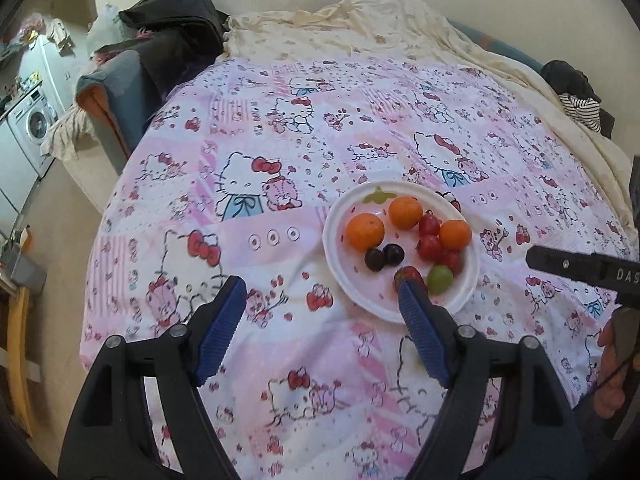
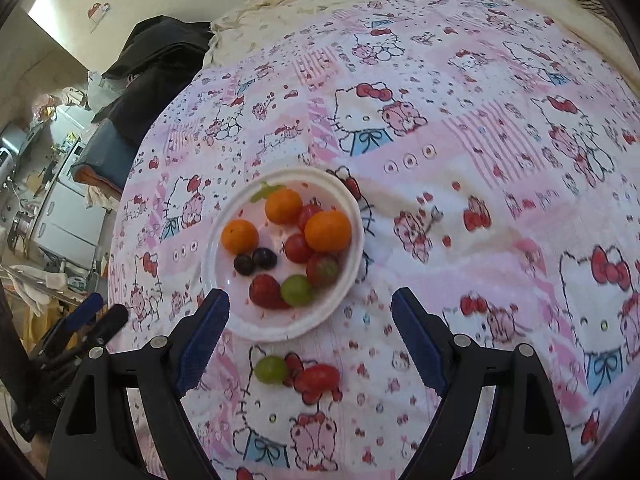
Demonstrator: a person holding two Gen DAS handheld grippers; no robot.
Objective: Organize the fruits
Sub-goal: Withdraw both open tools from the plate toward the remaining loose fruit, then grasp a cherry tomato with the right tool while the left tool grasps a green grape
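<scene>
White plate (image 2: pixel 224 280) of oranges (image 2: pixel 327 231), tomatoes, grapes, strawberry.

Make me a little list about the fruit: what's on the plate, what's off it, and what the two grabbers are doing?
surface: cartoon-cat bedsheet
plate: white, on the sheet
on plate: three oranges, two dark grapes, cherry tomatoes, strawberry, green grape
off plate: loose green grape and loose red tomato, touching, near side of plate
left gripper: open, empty
right gripper: open, empty, fingers either side of loose fruit
</scene>
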